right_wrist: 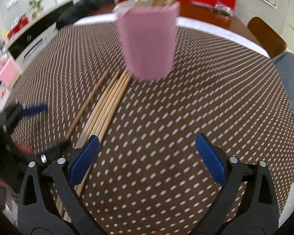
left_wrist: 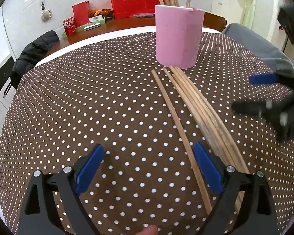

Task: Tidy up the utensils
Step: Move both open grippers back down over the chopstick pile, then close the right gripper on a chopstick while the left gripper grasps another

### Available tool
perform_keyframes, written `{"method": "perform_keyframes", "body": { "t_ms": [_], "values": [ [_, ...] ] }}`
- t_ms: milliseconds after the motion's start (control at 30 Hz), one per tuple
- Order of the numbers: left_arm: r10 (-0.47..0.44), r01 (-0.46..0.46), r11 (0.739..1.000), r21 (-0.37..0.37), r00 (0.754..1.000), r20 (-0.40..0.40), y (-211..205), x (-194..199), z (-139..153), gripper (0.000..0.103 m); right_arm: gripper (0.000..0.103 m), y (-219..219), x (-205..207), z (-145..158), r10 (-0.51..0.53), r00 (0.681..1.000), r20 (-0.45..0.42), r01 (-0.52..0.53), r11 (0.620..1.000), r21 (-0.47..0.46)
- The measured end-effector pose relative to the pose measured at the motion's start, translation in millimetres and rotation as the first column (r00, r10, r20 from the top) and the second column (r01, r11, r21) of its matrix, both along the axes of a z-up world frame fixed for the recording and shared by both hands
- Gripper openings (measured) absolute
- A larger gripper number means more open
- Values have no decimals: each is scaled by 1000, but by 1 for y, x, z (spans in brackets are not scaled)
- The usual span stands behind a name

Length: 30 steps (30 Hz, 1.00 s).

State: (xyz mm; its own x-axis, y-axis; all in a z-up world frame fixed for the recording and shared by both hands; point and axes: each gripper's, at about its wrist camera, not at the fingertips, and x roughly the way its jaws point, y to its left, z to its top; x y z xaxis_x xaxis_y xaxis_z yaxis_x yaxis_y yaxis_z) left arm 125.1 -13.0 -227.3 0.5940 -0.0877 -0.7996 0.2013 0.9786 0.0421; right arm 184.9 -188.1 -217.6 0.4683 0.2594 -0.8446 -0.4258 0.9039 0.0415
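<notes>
A pink cup [left_wrist: 178, 37] stands on the dotted brown tablecloth [left_wrist: 88, 107] and holds several wooden chopsticks. A bundle of loose chopsticks [left_wrist: 201, 109] lies in front of it, with one single chopstick [left_wrist: 176, 125] apart on its left. My left gripper [left_wrist: 149, 168] is open and empty, low over the cloth, its right finger between the single chopstick and the bundle. My right gripper [right_wrist: 147, 158] is open and empty, right of the bundle [right_wrist: 105, 109]; it also shows blurred at the right of the left wrist view [left_wrist: 262, 96]. The cup [right_wrist: 149, 43] is blurred in the right wrist view.
A black jacket [left_wrist: 33, 52] hangs at the table's far left. A red can [left_wrist: 68, 26] and red boards [left_wrist: 135, 2] stand on a wooden table behind. A grey cushion [left_wrist: 254, 45] sits at the far right edge. A small pink box [right_wrist: 8, 73] sits at left.
</notes>
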Motion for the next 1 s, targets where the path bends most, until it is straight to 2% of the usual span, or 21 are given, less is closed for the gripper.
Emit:
{"method": "perform_keyframes", "body": {
  "t_ms": [167, 433, 600, 1000],
  "values": [
    [3, -4, 1000, -13, 1000, -6, 8, 3, -1, 92, 97, 13, -10, -16, 18, 1000, -6, -18, 1000, -22],
    [1, -1, 1000, -15, 1000, -7, 10, 7, -1, 92, 96, 22, -20, -10, 27, 1000, 3, -27, 997, -68],
    [13, -13, 1000, -18, 1000, -8, 12, 8, -1, 92, 96, 28, -23, -12, 28, 1000, -4, -28, 998, -60],
    [11, -11, 1000, -17, 1000, -7, 14, 9, -1, 92, 96, 9, -18, -10, 7, 1000, -16, -9, 997, -77]
  ]
}}
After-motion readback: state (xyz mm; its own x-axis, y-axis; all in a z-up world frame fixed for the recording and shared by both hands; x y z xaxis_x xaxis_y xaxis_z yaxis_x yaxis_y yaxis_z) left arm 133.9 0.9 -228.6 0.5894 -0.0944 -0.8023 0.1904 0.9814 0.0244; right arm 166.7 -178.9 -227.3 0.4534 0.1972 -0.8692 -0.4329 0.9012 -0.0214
